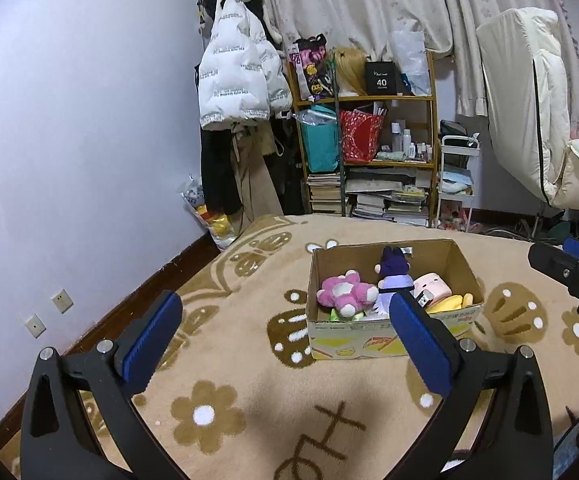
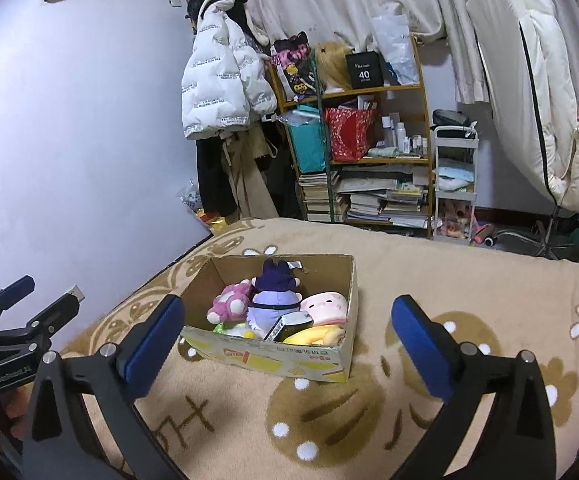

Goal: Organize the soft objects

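A cardboard box (image 1: pixel 465 264) stands on the beige patterned blanket (image 1: pixel 249 360); it also shows in the right wrist view (image 2: pixel 353 304). Inside lie a pink plush (image 1: pixel 345 290), a purple plush (image 1: pixel 395 270), a pale pink square plush (image 1: pixel 433 286) and a yellow plush (image 1: pixel 451 303). In the right wrist view I see the pink plush (image 2: pixel 229 302), purple plush (image 2: pixel 275 292), pale pink plush (image 2: pixel 325 306) and yellow plush (image 2: pixel 313 335). My left gripper (image 1: pixel 285 340) is open and empty, near the box's front. My right gripper (image 2: pixel 285 340) is open and empty, in front of the box.
A shelf (image 1: pixel 369 152) full of books, bags and bottles stands behind the bed, with a white puffer jacket (image 1: pixel 237 76) hanging to its left. A white trolley (image 1: pixel 457 176) and a white-draped stand (image 1: pixel 529 100) are at the right. The wall (image 1: pixel 69 140) borders the bed's left.
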`<state>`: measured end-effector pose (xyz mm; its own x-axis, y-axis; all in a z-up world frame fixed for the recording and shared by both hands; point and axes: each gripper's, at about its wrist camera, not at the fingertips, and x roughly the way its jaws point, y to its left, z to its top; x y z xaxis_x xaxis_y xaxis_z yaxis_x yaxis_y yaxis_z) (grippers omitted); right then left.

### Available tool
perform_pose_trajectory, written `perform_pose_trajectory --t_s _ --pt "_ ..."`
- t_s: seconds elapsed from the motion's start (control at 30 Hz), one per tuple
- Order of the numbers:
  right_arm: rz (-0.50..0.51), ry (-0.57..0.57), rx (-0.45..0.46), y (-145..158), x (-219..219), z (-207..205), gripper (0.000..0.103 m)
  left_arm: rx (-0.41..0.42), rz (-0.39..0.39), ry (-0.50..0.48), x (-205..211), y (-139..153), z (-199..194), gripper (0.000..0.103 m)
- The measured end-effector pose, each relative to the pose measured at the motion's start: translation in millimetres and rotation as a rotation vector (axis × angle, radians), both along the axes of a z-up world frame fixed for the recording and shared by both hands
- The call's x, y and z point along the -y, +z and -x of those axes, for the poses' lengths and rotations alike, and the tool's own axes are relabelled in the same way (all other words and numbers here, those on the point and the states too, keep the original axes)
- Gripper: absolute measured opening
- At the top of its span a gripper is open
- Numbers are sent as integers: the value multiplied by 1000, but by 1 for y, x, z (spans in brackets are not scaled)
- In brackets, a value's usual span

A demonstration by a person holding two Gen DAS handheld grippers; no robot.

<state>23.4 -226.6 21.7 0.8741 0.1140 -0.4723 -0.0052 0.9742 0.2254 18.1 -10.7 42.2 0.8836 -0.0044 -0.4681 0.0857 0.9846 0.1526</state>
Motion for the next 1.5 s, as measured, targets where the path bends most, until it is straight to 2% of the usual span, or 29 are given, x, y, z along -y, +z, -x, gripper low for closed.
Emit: perform_pose_trajectory --t_s 0.17,0.37,0.73,1.07,1.5 --pt "3 -3 -5 1 -1 6 103 31 -40 2 3 4 18 102" --pt "4 -15 -12 -4 -1 19 103 23 -35 -7 6 2 24 102" --pt "2 -38 -33 -18 8 20 103 -23 -12 -6 3 -12 13 102" --pt "43 -21 -70 -31 -2 12 103 -60 -33 -7 7 -24 3 102" --pt "39 -19 -85 -34 -2 6 103 -92 -19 6 4 -29 -4 102"
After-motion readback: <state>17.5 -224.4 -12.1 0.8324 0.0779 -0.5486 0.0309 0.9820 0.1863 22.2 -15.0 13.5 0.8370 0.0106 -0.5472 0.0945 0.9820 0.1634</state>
